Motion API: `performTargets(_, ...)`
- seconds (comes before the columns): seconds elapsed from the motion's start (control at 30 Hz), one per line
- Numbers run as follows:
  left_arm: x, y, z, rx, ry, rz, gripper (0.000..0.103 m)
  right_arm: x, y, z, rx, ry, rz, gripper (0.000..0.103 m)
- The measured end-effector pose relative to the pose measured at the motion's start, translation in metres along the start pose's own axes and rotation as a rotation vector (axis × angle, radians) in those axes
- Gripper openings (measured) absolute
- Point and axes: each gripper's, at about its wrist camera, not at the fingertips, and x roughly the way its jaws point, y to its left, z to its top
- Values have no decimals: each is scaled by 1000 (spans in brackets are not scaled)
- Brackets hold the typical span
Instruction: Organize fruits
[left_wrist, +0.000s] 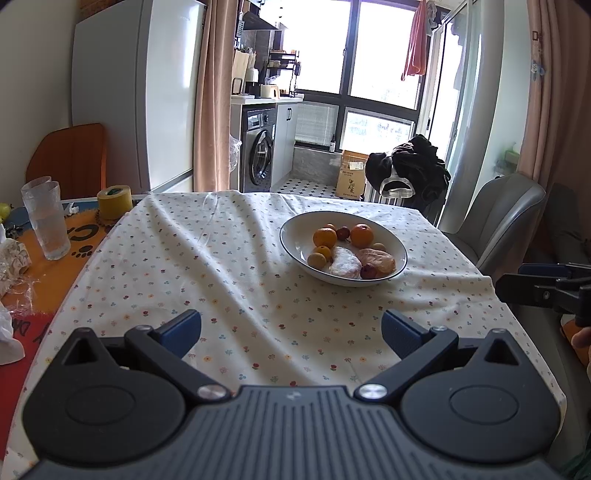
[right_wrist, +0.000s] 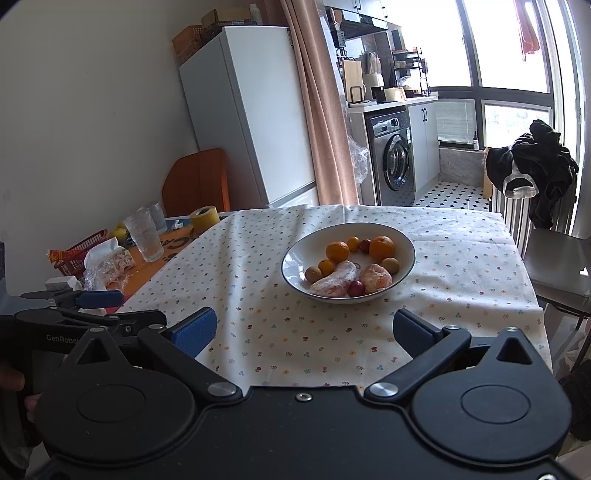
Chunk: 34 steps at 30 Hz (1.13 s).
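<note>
We're in a home, a dining corner opening onto a small kitchen and laundry nook. A table under a flowered tablecloth fills the foreground, a grey chair at three o'clock. At eleven o'clock stands a tall white fridge, baskets on top in the right wrist view. Straight ahead at twelve, past a pink curtain, there's a washing machine under a counter crowded with kitchen gear, black-and-white floor tiles beneath. Big windows glow behind, a red towel hanging at one o'clock, dark clothes heaped on a rack.
</note>
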Motion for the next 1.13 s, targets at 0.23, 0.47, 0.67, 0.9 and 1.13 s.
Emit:
performTargets(0.23, 0, 0, 0, 0, -1, -1, 103, 0, 0, 0, -2, -1, -2, 103)
performTargets(0.47, -2, -1, 1, 1, -5, -10, 103, 0, 0, 1, -6, 3, -3, 103)
performTargets(0.67, -2, 1, 1, -4, -4, -11, 103, 0, 0, 1, -5, 5, -6, 103)
performTargets(0.9, -4, -1, 0, 8, -14, -26, 103, 0, 0, 1, -8, 6, -8, 103)
performTargets(1.13, -5, -1, 0, 2, -22, -30, 103, 1, -2, 0, -4, 10, -8, 103)
